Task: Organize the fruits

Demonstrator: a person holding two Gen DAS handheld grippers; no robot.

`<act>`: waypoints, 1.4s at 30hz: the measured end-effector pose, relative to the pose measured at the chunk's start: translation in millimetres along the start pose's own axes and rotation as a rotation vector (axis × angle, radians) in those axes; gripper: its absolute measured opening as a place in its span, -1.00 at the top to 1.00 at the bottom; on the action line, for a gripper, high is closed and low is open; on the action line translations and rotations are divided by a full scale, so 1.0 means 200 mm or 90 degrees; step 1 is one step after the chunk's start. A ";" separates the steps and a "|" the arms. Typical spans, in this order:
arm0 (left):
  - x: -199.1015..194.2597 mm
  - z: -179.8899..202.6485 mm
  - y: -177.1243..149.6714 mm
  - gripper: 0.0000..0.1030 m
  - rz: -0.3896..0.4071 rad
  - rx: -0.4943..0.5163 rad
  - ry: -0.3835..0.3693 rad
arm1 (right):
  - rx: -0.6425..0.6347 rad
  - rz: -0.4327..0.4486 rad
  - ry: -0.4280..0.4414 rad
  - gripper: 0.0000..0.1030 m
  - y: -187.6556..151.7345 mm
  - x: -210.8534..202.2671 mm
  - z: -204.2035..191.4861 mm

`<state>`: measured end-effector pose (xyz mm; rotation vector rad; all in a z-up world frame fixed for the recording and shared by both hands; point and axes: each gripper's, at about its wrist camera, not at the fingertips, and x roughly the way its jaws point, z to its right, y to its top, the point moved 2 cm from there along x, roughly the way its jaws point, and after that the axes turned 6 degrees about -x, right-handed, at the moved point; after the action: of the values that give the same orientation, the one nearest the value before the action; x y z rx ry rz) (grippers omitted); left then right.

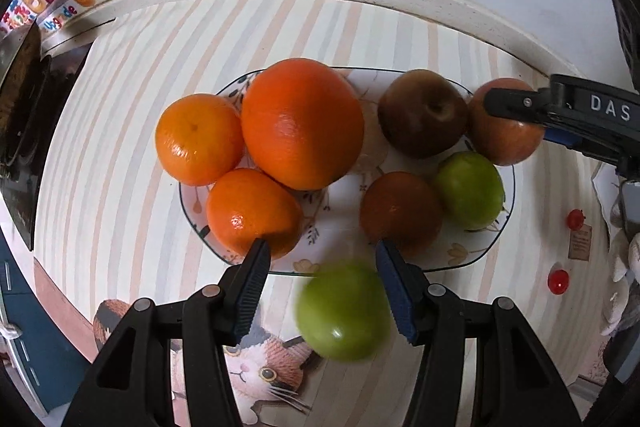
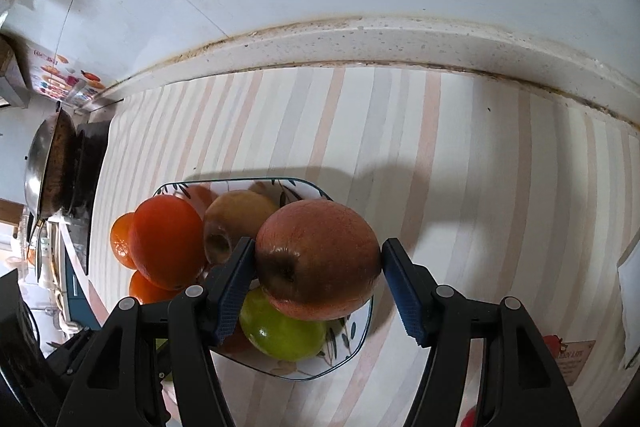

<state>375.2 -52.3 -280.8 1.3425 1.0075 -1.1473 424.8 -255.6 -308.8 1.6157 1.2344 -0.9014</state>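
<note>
Now | left hand-held gripper (image 1: 320,259) agape over green fruit (image 1: 344,311) | right hand-held gripper (image 2: 318,251) agape around apple (image 2: 318,259)

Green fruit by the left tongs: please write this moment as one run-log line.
left tongs: open | green fruit: blurred, between fingers | right tongs: open around red apple | plate: seven fruits

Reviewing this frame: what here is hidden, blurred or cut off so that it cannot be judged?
- Green fruit between the left claw fingers: motion-blurred in the left wrist view; gripped or loose is unclear.
- Right claw around the red apple: pad contact unclear in the right wrist view.
- Plate: near rim hidden by fingers, right wrist view.
- Small red items: too small.
</note>
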 end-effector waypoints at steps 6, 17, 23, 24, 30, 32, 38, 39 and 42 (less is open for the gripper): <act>0.01 0.02 0.01 -0.02 0.009 0.000 0.002 | 0.004 -0.005 0.008 -0.32 0.00 0.00 0.01; -0.13 -0.04 -0.30 -0.05 -0.042 -0.040 -0.052 | -0.090 -0.075 0.023 -0.53 -0.47 -0.29 -0.12; 0.05 0.07 -0.51 -0.05 -0.131 0.007 -0.050 | -0.088 -0.134 -0.038 -0.49 -0.93 -0.14 -0.10; 0.07 0.09 -0.53 -0.05 -0.138 0.012 -0.054 | -0.066 -0.133 -0.049 -0.48 -0.94 -0.12 -0.07; 0.13 0.20 -0.56 -0.05 -0.167 0.049 -0.080 | -0.003 -0.127 -0.037 -0.42 -1.06 -0.17 0.01; 0.13 0.22 -0.57 -0.05 -0.171 0.059 -0.087 | 0.002 -0.136 -0.038 -0.42 -1.11 -0.19 0.01; 0.09 0.25 -0.61 -0.05 -0.160 0.087 -0.096 | 0.005 -0.169 -0.010 -0.45 -1.30 -0.17 -0.05; 0.09 0.23 -0.62 -0.05 -0.161 0.087 -0.096 | 0.007 -0.174 -0.008 -0.47 -1.32 -0.15 -0.06; 0.07 0.19 -0.67 -0.05 -0.156 0.088 -0.093 | 0.039 -0.145 -0.016 -0.41 -1.35 -0.11 -0.03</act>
<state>242.3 -78.2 -318.3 1.2457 1.0203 -1.4999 157.2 -225.6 -345.4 1.5265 1.4052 -1.1070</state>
